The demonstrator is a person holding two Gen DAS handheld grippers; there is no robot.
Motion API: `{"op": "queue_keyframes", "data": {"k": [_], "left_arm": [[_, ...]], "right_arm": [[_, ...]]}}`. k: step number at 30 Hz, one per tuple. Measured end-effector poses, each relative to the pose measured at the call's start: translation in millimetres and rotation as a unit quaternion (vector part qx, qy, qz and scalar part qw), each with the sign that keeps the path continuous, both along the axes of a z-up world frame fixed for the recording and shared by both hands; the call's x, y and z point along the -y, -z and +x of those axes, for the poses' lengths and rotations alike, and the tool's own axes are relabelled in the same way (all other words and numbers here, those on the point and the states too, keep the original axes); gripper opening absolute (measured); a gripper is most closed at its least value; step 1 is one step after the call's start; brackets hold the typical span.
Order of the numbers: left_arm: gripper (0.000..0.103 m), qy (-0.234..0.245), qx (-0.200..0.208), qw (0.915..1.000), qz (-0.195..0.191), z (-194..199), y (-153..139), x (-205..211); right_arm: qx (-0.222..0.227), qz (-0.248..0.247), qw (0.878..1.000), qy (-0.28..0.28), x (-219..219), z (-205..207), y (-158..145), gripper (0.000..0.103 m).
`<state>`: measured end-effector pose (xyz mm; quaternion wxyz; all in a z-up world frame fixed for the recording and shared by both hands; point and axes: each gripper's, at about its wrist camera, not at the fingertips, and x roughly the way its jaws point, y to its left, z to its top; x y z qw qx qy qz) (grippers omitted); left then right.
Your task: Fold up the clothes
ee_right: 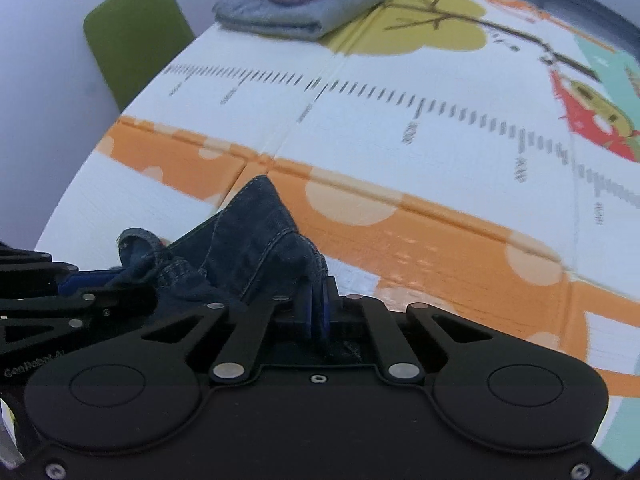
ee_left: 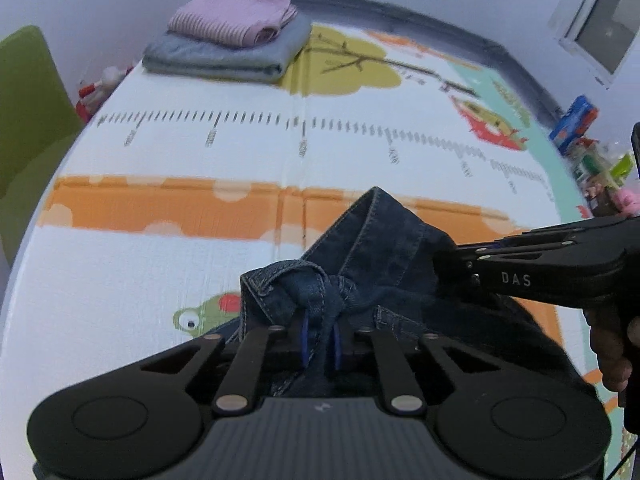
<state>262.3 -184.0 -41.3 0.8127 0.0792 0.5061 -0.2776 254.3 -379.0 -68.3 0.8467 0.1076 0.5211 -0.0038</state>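
While both of your grippers are clamped on cloth, the stock reads as follows.

Item: denim garment (ee_left: 372, 248), dark blue with pale stitching, bunched and lifted at the near edge of the play mat (ee_left: 160, 208). A stitched hem or band peaks up between the two grips; the rest hangs below the cameras, so its full shape cannot be told.

Item: left gripper (ee_left: 320, 340), blue pads drawn nearly together with a twist of denim pinched between them.

Item: right gripper (ee_right: 318, 312), likewise closed tight on a fold of the same denim; in the left view it comes in from the right side, held in your hand (ee_left: 612, 344).

Item: pink striped garment (ee_left: 236, 14), folded, lying on top of a folded grey-blue garment (ee_left: 224, 58) at the far left corner of the mat, well apart from the denim.

Step in hand, as judged: the denim is being carried or shaken out in a two-point hold, either to be spread for folding or to be laid over in a fold; which cannot be settled here.

Next move calls for: keeping both grips firm and the cloth taut between them, and lowering it onto the bare middle of the mat without the hanging part bunching under.
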Motion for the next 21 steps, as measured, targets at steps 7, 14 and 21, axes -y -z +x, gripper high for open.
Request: {"op": "queue_keyframes", "data": {"k": [7, 14, 21], "left_arm": [[0.011, 0.025, 0.036, 0.9988, -0.022, -10.5, -38.9, 8.2], [0.008, 0.043, 0.079, 0.9958, -0.015, -11.4, -67.1, 27.1], [0.004, 0.043, 0.099, 0.9942, -0.01, 9.0, -82.1, 50.2]], "right_arm": [[0.029, -0.011, 0.999, 0.039, 22.0, -22.1, -39.9, 0.004], [0.065, -0.025, 0.992, 0.109, 71.2, -52.8, -87.3, 0.004], [0.09, -0.046, 0.981, 0.164, 110.4, -75.1, -122.4, 0.004]]}}
